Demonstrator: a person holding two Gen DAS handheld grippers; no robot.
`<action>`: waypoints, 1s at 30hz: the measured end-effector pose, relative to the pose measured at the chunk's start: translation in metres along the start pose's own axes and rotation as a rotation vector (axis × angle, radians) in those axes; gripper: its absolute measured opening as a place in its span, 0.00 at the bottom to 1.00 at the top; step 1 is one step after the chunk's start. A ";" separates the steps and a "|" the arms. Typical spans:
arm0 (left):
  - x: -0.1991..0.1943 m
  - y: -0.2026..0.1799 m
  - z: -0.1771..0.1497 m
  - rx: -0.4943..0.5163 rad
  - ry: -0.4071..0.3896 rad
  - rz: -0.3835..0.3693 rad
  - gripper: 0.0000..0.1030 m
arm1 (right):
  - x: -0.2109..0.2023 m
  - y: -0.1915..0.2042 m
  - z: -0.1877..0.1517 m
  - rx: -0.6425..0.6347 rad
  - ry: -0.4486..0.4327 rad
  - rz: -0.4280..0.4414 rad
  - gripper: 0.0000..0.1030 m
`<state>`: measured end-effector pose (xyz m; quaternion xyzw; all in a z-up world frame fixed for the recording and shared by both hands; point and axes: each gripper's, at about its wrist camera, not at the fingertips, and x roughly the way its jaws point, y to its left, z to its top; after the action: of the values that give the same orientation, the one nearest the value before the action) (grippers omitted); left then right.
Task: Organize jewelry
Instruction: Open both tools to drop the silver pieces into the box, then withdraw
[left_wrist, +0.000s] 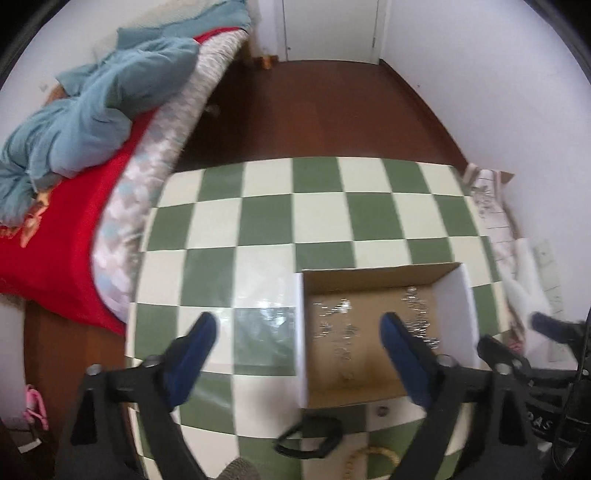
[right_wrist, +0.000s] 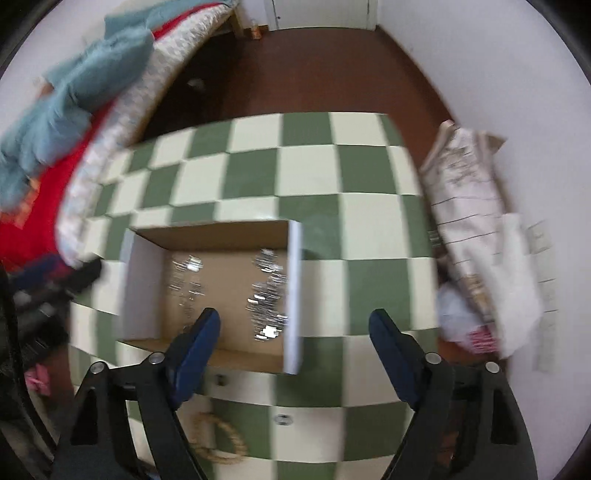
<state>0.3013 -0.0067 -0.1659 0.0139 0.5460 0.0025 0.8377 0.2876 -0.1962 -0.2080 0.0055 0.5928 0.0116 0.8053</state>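
Both grippers above table (left_wrist: 332, 206), pointing steeply down. Left gripper (left_wrist: 299, 332) jaws wide, nothing between pads. Right gripper (right_wrist: 295, 328) jaws wide, also empty.

Box (left_wrist: 454, 295) open, near table's near edge. Inside on box floor: 2 silvery chains, one (right_wrist: 184, 280) toward box's left wall, other (right_wrist: 267, 295) against right wall. Both blurred; links not resolvable.

Still outside box, along table's near edge: black band (left_wrist: 310, 439), beaded ring (right_wrist: 221, 439), 2 small metal pieces (right_wrist: 282, 419), (left_wrist: 382, 410).

Risks:
- Small pieces sit just beside near edge; wide jaws closing off-centre likely flick them off table to floor.
- Left gripper straddles box's left wall; descent here likely hits wall, shifts box.
- Chains loose; reaching into box with open jaws may snag and tangle them.
- Grippers close together; collision possible on simultaneous reach.
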 end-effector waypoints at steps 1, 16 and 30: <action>0.001 0.003 -0.004 -0.002 -0.007 0.011 1.00 | 0.002 0.000 -0.003 -0.006 0.007 -0.024 1.00; -0.028 0.022 -0.049 -0.044 -0.084 0.081 1.00 | -0.007 0.016 -0.049 0.014 -0.063 -0.060 1.00; -0.119 0.023 -0.090 -0.034 -0.234 0.050 1.00 | -0.104 0.025 -0.093 0.002 -0.262 -0.069 1.00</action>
<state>0.1710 0.0162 -0.0929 0.0137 0.4439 0.0309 0.8954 0.1676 -0.1740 -0.1362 -0.0126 0.4823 -0.0175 0.8757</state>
